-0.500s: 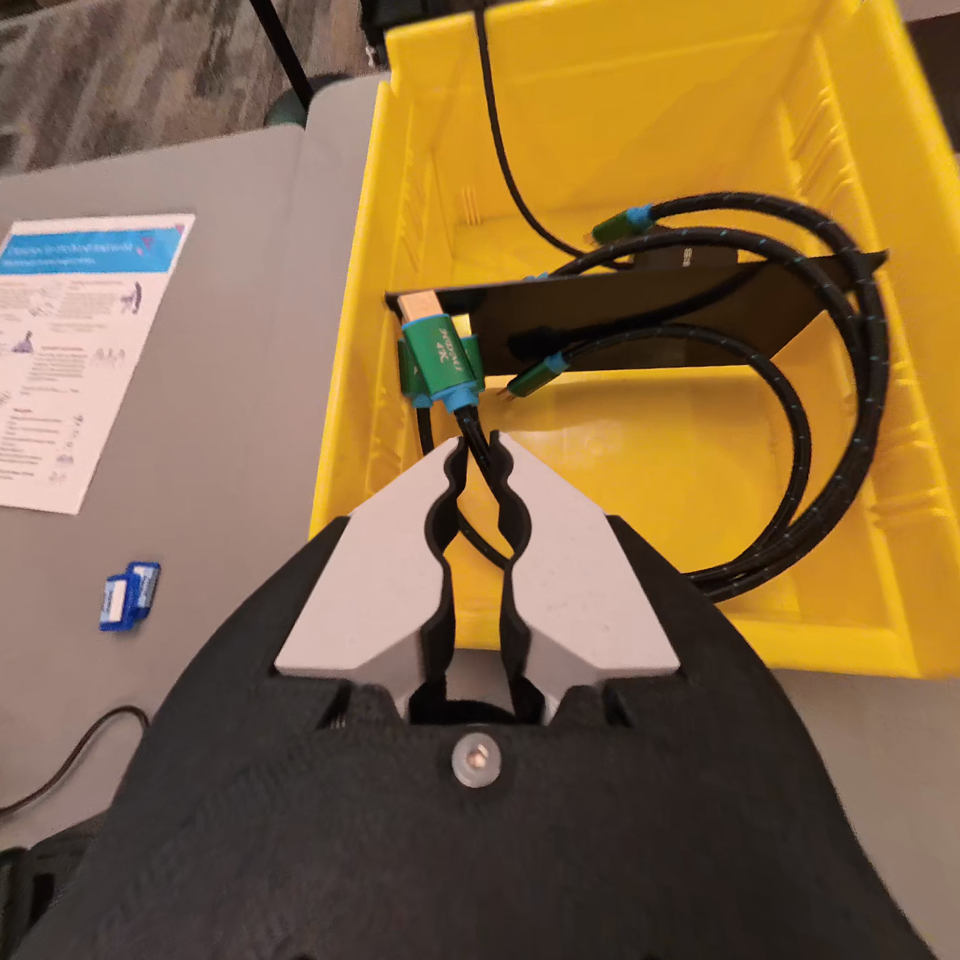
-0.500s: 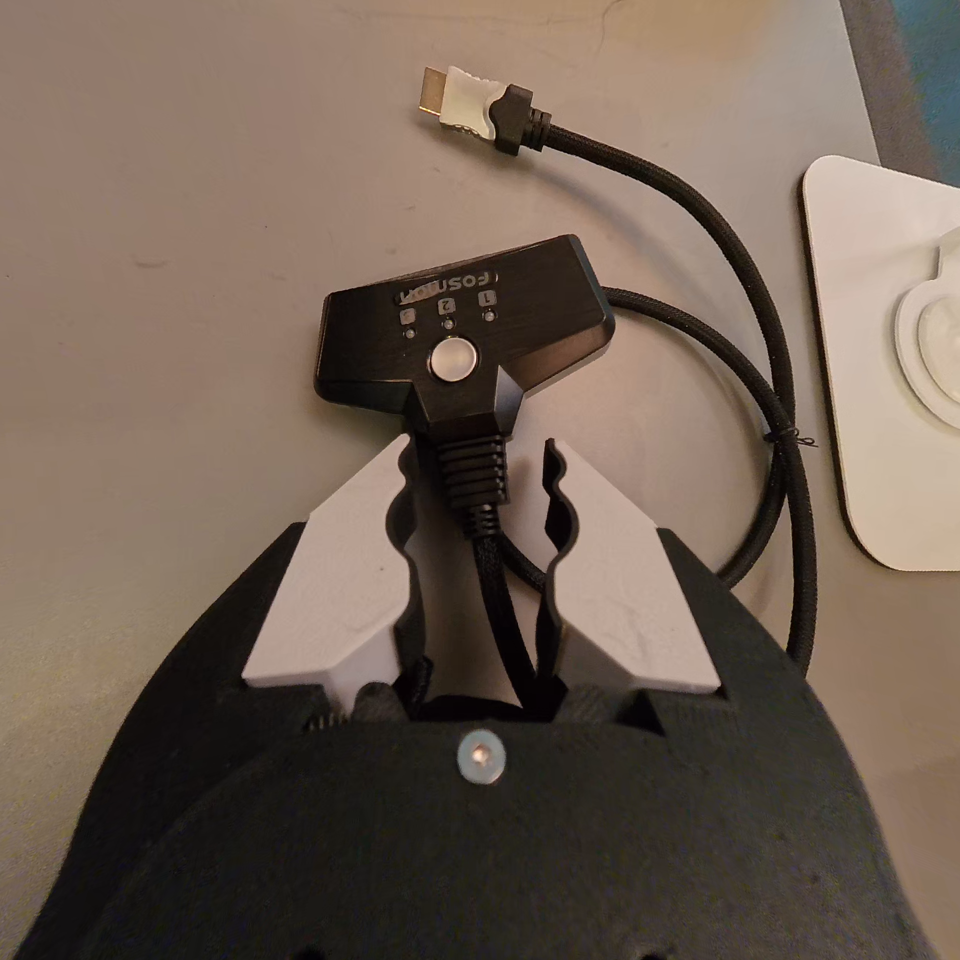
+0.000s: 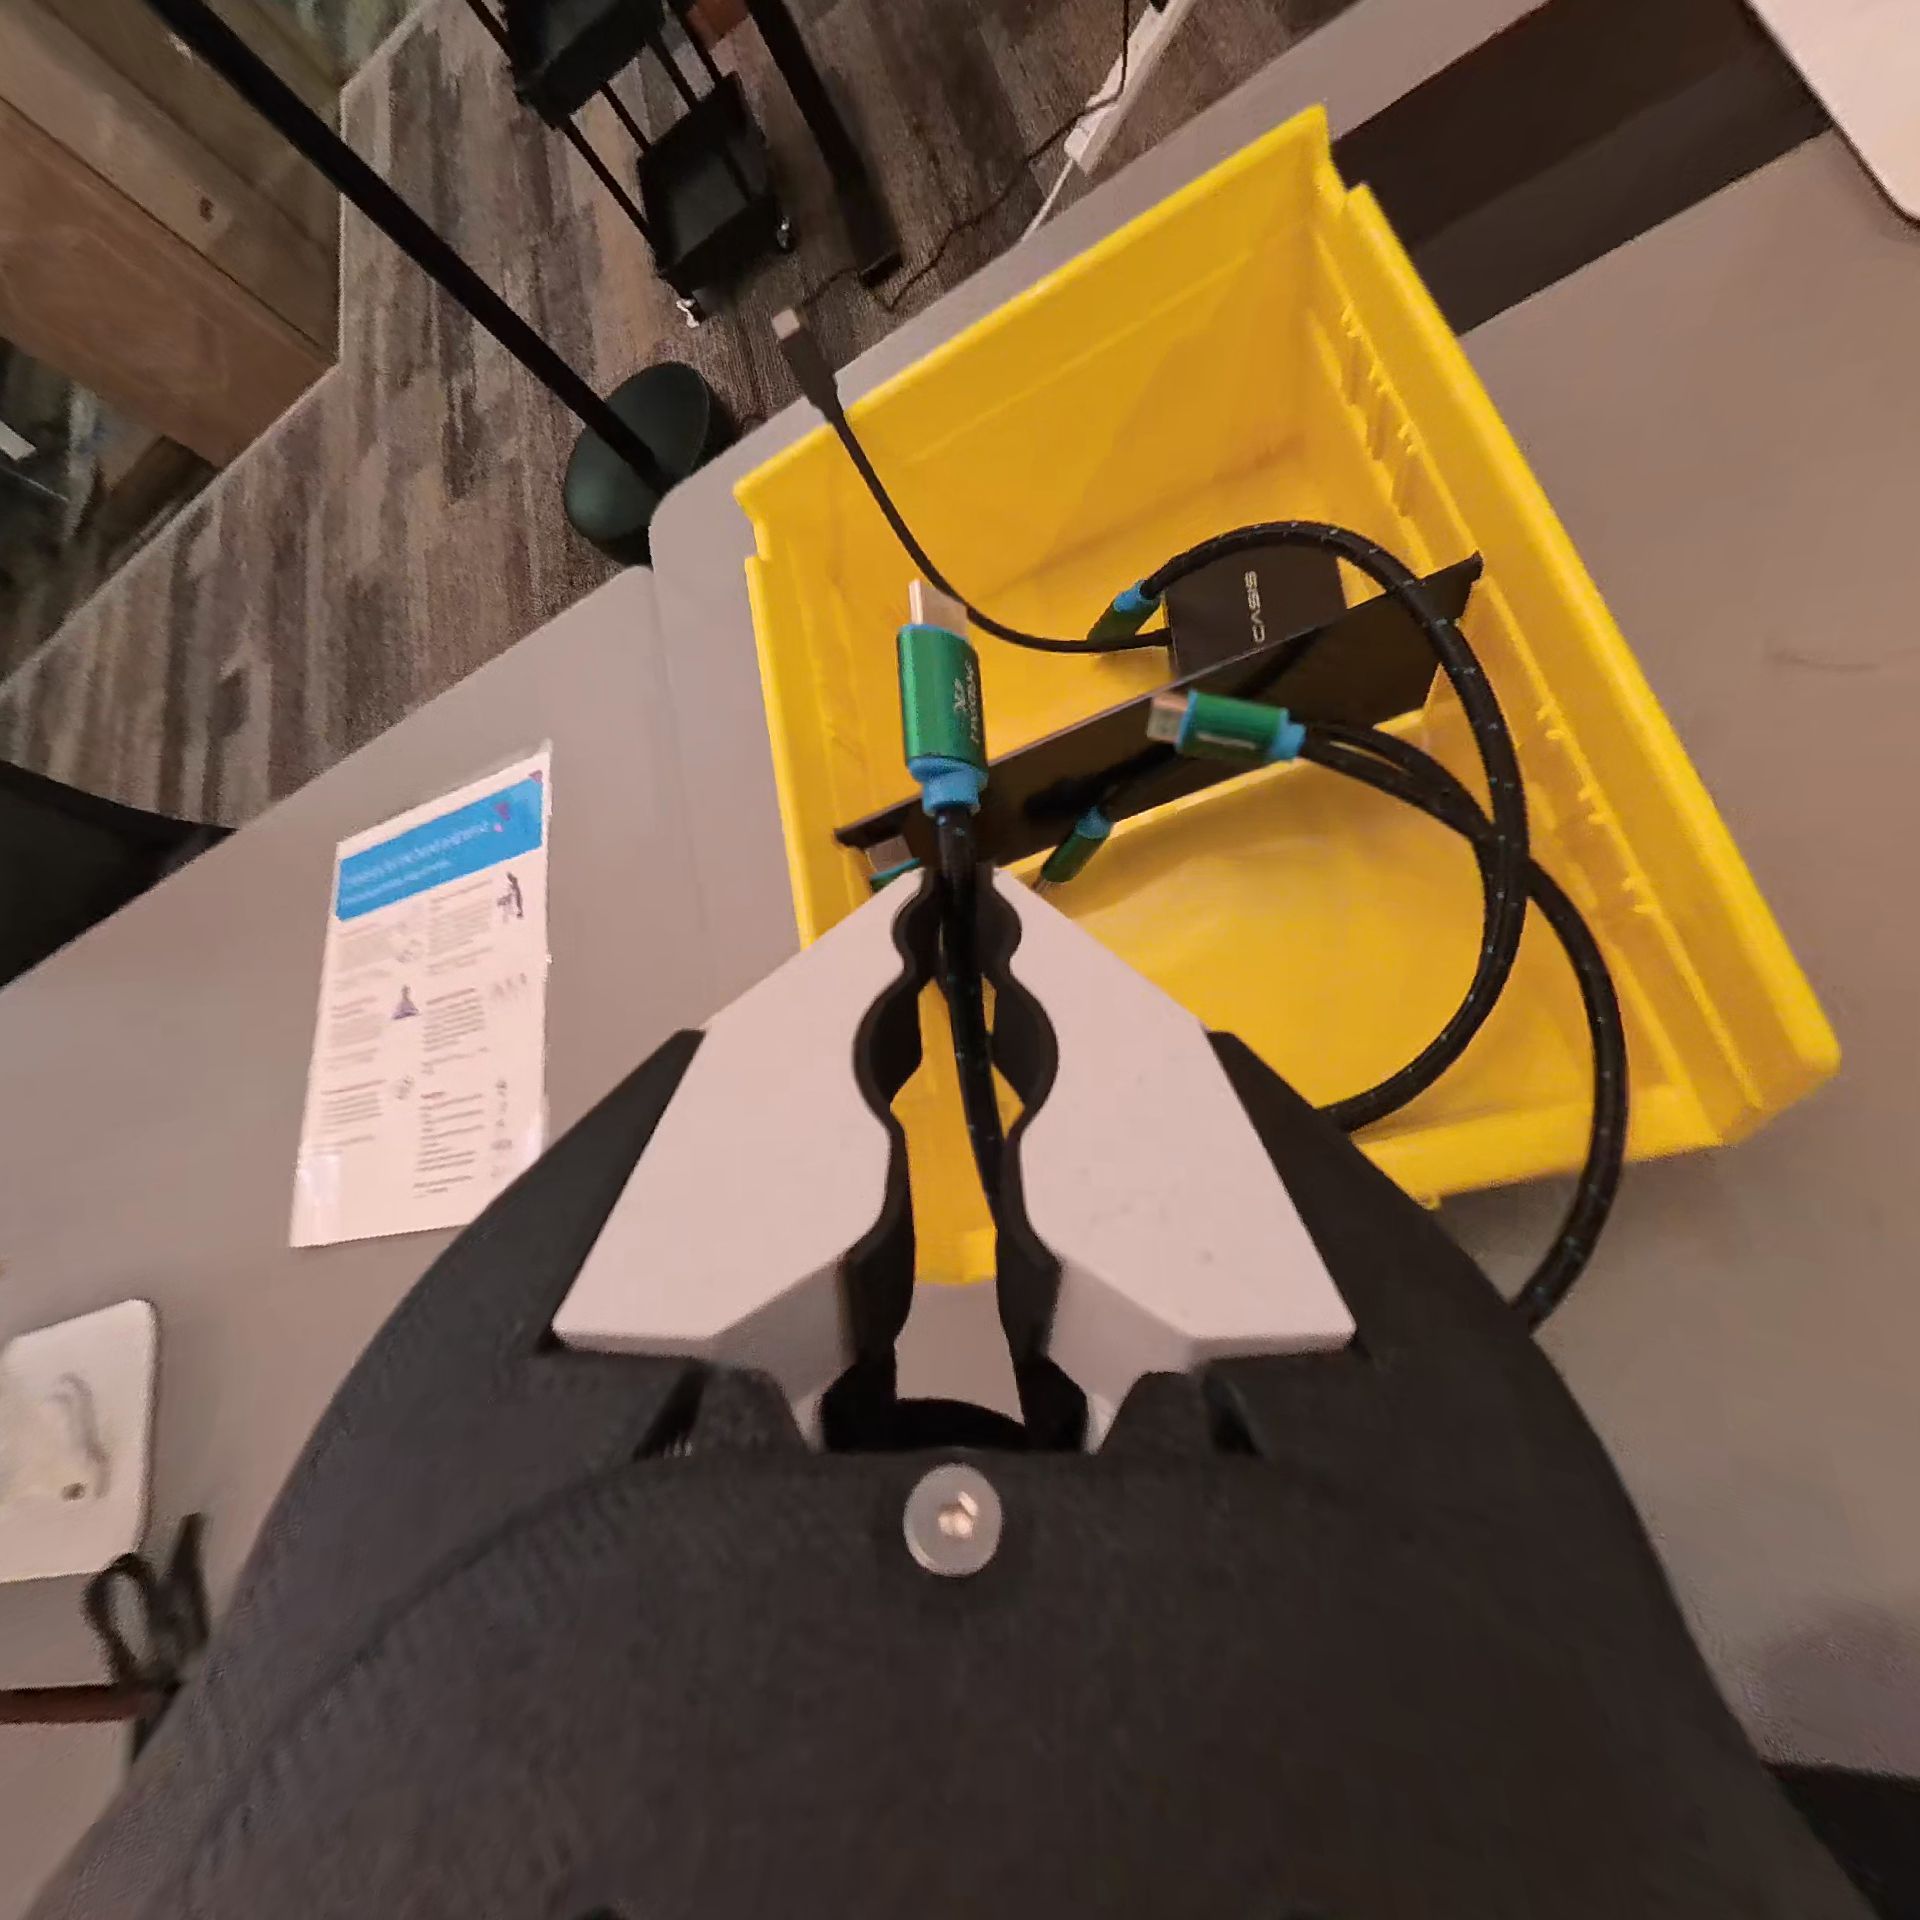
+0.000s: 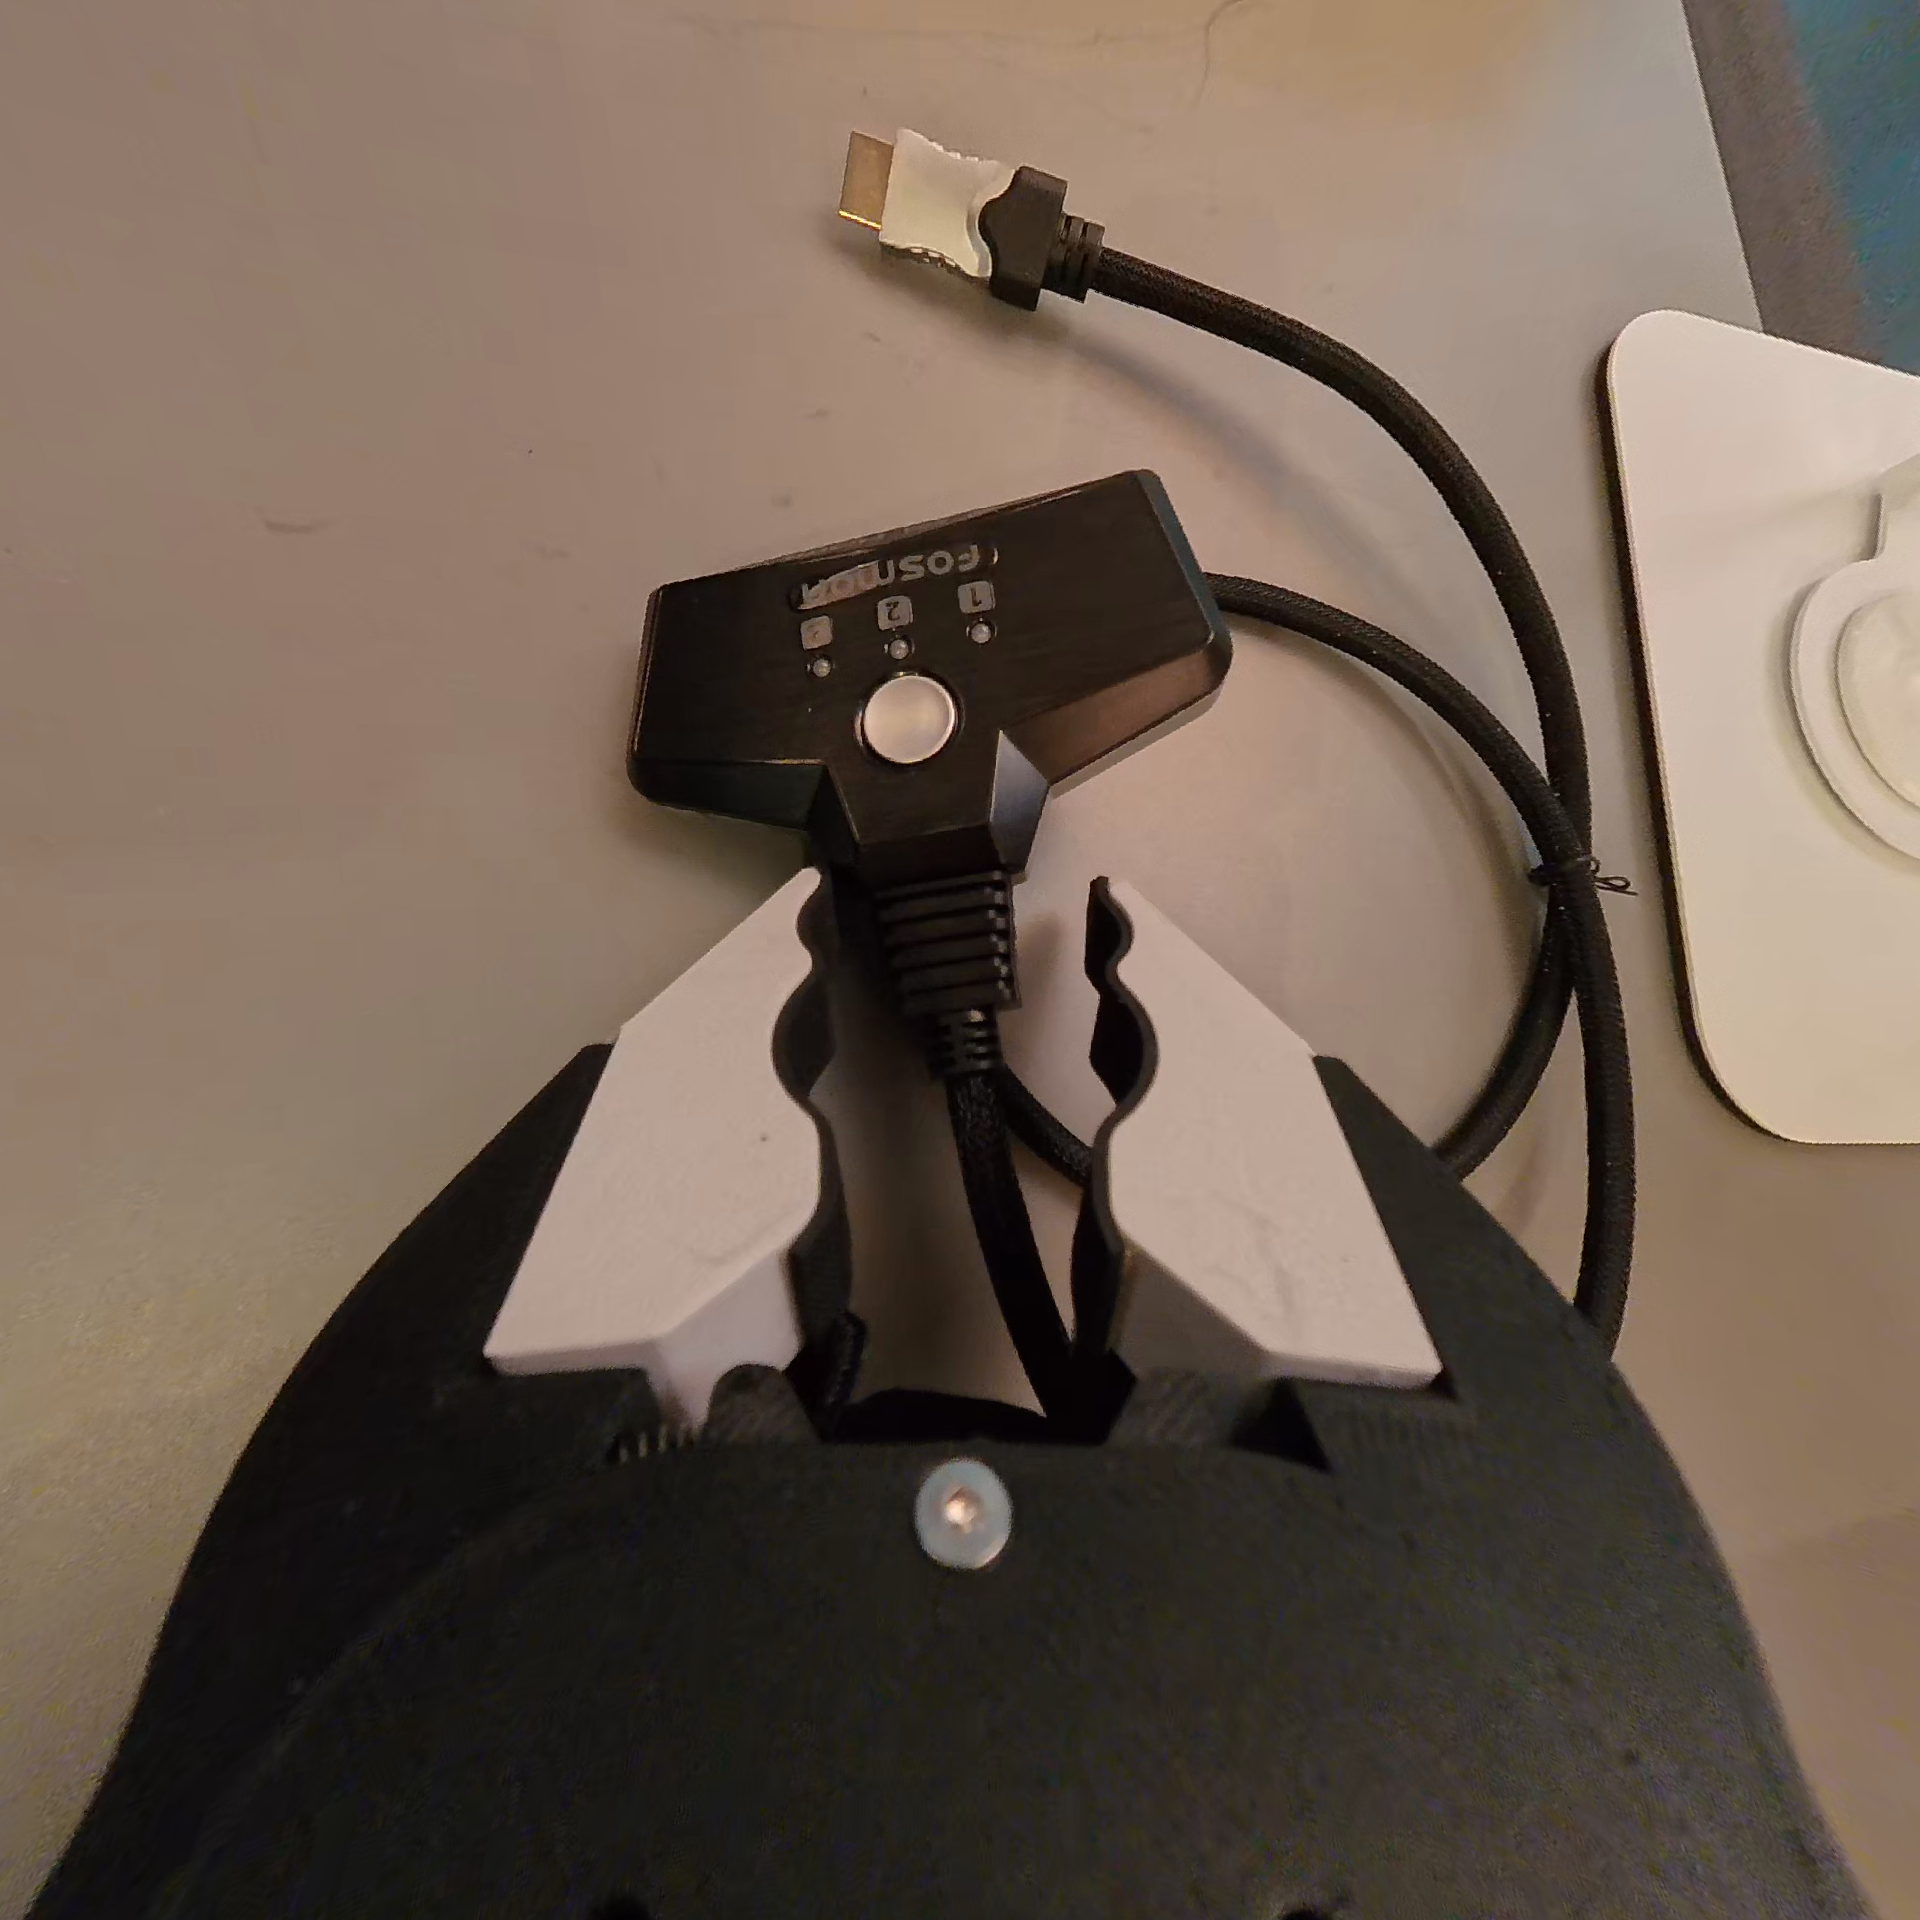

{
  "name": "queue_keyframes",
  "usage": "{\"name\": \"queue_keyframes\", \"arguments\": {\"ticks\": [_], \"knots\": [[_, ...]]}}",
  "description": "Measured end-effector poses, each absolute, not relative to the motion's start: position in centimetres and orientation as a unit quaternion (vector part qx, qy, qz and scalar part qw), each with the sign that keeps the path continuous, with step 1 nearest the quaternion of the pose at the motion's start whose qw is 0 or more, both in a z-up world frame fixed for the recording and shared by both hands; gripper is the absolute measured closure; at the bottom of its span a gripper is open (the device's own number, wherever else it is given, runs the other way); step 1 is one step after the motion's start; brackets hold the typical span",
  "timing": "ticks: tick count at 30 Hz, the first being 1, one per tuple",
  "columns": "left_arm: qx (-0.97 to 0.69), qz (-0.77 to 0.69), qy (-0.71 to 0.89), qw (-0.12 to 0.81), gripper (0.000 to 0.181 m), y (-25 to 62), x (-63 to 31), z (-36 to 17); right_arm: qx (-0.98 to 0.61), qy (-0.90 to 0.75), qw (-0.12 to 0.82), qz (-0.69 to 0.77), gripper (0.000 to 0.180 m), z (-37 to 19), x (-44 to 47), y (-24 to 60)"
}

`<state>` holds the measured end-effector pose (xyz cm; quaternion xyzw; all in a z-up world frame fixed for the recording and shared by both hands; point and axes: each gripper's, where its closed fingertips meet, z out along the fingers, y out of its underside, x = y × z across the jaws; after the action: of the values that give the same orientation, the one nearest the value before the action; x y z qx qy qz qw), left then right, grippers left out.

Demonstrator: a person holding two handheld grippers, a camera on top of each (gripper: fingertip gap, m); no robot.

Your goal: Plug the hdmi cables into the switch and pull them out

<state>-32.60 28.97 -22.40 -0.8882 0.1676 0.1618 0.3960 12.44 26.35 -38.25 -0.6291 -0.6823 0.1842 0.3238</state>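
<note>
In the left wrist view, the left tongs (image 3: 954, 899) pinch the braided HDMI cable (image 3: 961, 940) just behind its green plug (image 3: 938, 698), raised above the yellow bin (image 3: 1704, 904). In the right wrist view, the right tongs (image 4: 961, 899) stand wide around the strain relief of the HDMI switch (image 4: 914, 675) on the worktop (image 4: 312, 416), gripping nothing; no plug appears seated, so every insertion and removal seems left.

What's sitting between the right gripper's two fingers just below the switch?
The switch's ribbed strain relief and its braided black cable, shown in the right wrist view; the right gripper is open around them.

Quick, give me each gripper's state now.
Left gripper: shut on the green HDMI cable.
Right gripper: open around the switch strain relief.
</note>
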Motion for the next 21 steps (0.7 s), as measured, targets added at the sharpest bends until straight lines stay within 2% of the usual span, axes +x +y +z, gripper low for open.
{"name": "queue_keyframes", "arguments": {"ticks": [15,21], "knots": [[-0.863,0.227,0.385,0.236,0.177,25.2,-31.0,-24.7,-0.628,-0.683,0.323,0.186,0.134,-38.3,12.4,26.3],[-0.836,0.197,0.468,0.207,0.177,23.6,-28.2,-25.3,-0.628,-0.683,0.323,0.187,0.134,-38.3,12.4,26.2]]}}
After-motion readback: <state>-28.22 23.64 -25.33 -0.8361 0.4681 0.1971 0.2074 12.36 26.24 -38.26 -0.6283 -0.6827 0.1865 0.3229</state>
